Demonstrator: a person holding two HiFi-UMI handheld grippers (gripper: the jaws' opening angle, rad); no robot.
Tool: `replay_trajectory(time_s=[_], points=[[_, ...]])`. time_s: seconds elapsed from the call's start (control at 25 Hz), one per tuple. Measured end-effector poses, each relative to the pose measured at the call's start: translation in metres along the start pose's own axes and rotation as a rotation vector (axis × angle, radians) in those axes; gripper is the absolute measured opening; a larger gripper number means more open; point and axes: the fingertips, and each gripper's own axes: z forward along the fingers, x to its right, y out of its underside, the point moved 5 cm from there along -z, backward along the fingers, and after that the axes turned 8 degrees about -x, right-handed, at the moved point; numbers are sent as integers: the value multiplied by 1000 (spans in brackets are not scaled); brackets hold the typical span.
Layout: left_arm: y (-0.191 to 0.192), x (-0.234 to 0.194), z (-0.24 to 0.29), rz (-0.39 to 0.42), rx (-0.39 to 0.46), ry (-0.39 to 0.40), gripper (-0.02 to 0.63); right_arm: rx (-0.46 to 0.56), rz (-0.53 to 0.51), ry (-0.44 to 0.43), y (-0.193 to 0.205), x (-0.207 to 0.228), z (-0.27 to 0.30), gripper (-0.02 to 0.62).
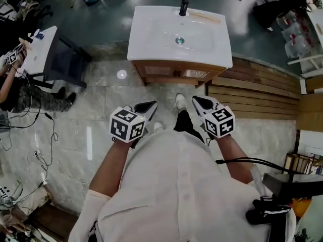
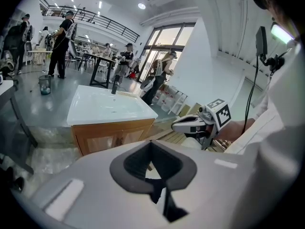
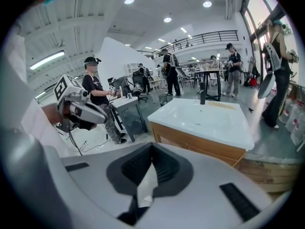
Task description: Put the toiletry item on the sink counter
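A white sink counter [image 1: 151,44] on a wooden cabinet stands ahead of me, with a black faucet [image 1: 184,4] at its back. A thin beige item [image 1: 204,16] lies on the counter right of the faucet; what it is cannot be told. The counter [image 2: 86,114] also shows in the left gripper view, and the counter [image 3: 238,137] in the right gripper view. My left gripper [image 1: 146,106] and right gripper [image 1: 202,103] hang at waist height, well short of the cabinet. Both are shut with nothing between the jaws. The left gripper [image 2: 151,144] and right gripper [image 3: 152,147] point toward the sink.
A person sits at a white table [image 1: 40,49] on the left. Wooden slats [image 1: 252,92] lie on the floor right of the cabinet. Cables [image 1: 45,135] trail over the tiled floor at left. Several people stand behind the sink, and plastic bottles [image 1: 295,34] are at the far right.
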Motion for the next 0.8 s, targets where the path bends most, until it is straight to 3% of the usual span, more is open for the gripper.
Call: replay_trajectory(time_s=[0.8], points=[[8, -2, -13, -6, 13, 10, 6, -14, -79, -23, -15, -19, 5, 5]])
